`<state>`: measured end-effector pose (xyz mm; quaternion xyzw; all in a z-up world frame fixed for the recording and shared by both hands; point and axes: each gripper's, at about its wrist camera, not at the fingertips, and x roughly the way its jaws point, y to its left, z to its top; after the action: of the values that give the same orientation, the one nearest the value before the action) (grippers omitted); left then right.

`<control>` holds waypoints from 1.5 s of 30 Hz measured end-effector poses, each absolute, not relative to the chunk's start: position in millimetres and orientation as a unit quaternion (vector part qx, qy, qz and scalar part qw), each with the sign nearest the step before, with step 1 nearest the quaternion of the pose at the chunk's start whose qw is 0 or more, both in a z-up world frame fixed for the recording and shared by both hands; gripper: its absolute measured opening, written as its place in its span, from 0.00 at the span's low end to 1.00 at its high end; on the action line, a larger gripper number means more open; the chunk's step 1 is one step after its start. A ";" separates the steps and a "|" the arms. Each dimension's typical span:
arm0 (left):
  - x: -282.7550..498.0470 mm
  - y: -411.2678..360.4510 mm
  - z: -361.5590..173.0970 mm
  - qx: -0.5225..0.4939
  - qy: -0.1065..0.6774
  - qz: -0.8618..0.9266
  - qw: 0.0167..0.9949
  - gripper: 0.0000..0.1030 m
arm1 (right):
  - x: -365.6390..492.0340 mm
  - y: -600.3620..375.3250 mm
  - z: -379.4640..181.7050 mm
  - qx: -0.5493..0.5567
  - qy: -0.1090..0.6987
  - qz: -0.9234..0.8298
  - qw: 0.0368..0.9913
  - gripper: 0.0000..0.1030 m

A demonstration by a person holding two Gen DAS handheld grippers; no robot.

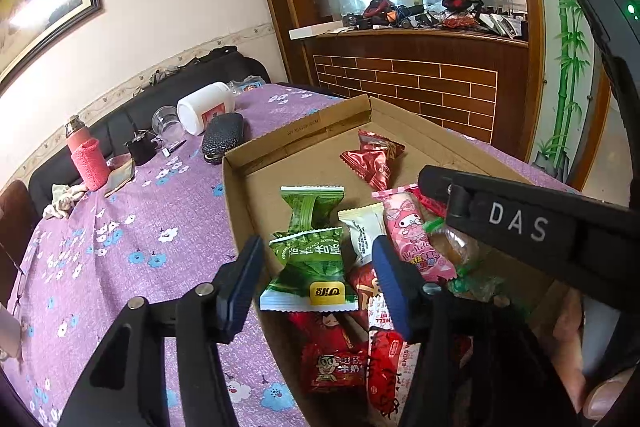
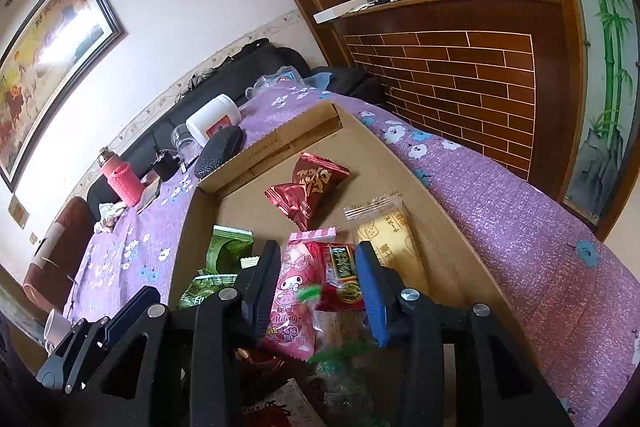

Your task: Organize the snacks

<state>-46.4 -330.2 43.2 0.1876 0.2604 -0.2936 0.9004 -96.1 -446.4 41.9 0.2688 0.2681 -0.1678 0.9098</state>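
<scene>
A: Across the purple floral tablecloth (image 1: 120, 227), one shallow cardboard box (image 1: 236, 195), the landmark for every entry. Contents?

B: Item one, green snack packet (image 1: 310, 263), by the box's near left wall. Item two, pink Melody packet (image 2: 292, 291), mid-box, just right of the green one. Item three, pair of dark red packets (image 2: 308, 187), toward the box's far wall. Item four, clear-wrapped yellow cake (image 2: 396, 243), by the right wall. More red packets heaped at the near edge.

A: Grippers?

B: Left gripper (image 1: 316, 279): jaws parted, green packet between them, pads not pressing it. Right gripper (image 2: 318, 287): jaws parted astride the pink packet and a red-and-green wrapper; no grip visible either.

A: Step in hand?

B: Judged as sorting within the box, with both tools slack over the heap. Next move calls for settling on one packet, closing squarely on its crimped end, then lifting it clear of its neighbours.

A: Pose?

B: Both tilt downward into the box, side by side; in the left view the right gripper's body crosses the box's right half, a hand (image 1: 576, 347) behind it.
</scene>
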 end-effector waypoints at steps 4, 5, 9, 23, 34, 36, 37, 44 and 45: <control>-46.3 -328.5 43.5 0.184 0.258 -0.293 0.902 0.62 | -97.0 -445.5 44.0 0.266 0.264 -0.169 0.912 0.42; -46.4 -328.3 44.1 0.183 0.257 -0.293 0.903 0.65 | -97.3 -445.5 44.4 0.265 0.263 -0.170 0.912 0.44; -47.7 -327.8 44.9 0.182 0.254 -0.292 0.904 0.68 | -99.8 -446.8 46.2 0.265 0.257 -0.174 0.913 0.54; -49.4 -325.1 49.1 0.174 0.258 -0.287 0.906 0.81 | -104.3 -443.2 54.9 0.245 0.240 -0.199 0.918 0.72; -45.6 -301.5 70.1 0.171 0.291 -0.285 0.897 0.92 | -118.5 -439.3 68.5 0.225 0.206 -0.240 0.922 0.90; -46.4 -292.2 72.4 0.178 0.299 -0.280 0.895 0.92 | -119.9 -437.5 70.1 0.218 0.202 -0.246 0.923 0.90; -48.2 -287.3 73.5 0.179 0.301 -0.278 0.894 0.92 | -120.7 -436.4 71.2 0.213 0.200 -0.252 0.923 0.91; -73.0 -247.1 71.0 0.195 0.297 -0.250 0.901 0.98 | -140.6 -408.8 74.8 0.188 0.207 -0.253 0.926 0.96; -76.2 -242.6 69.0 0.198 0.292 -0.246 0.903 0.99 | -144.8 -401.5 74.3 0.185 0.210 -0.251 0.927 0.97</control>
<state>-76.2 -242.6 69.0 0.1983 0.2918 -0.2460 0.9028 -144.8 -401.5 74.3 0.1847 0.2100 -0.2515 0.9266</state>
